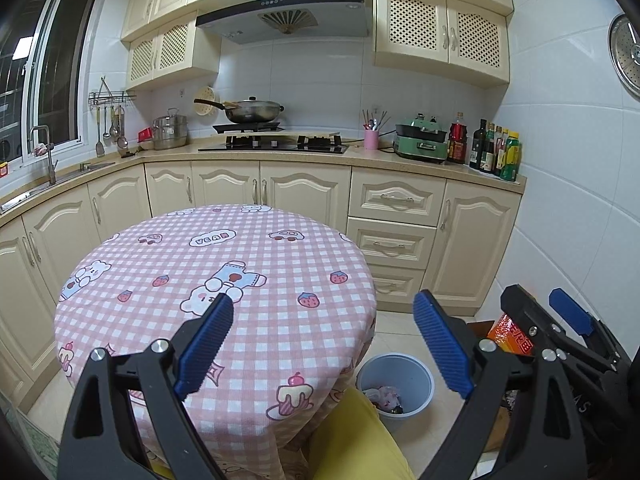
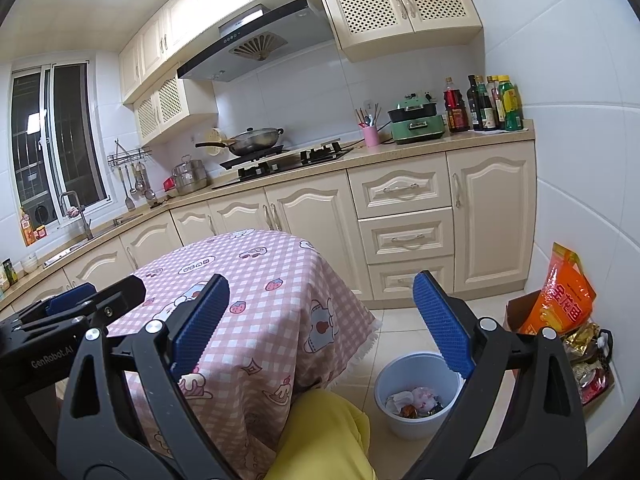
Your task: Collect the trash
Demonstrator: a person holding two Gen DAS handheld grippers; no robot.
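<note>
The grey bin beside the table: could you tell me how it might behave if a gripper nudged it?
The grey bin looks like thin plastic holding only a little crumpled trash, so probably light. It stands on smooth floor tiles, so it would likely slide, perhaps tipping if pushed near the rim.

A pale blue-grey round plastic waste bin [image 2: 416,390] stood upright and open-topped on the tiled floor, just beside the hanging edge of the pink checked tablecloth. Inside it lay a loose heap of crumpled trash [image 2: 414,400]: white and pink paper scraps with a few darker, shiny wrappers, filling only the bottom. In the left wrist view the same bin [image 1: 396,384] showed the scraps [image 1: 384,398] low against its near wall.
</note>
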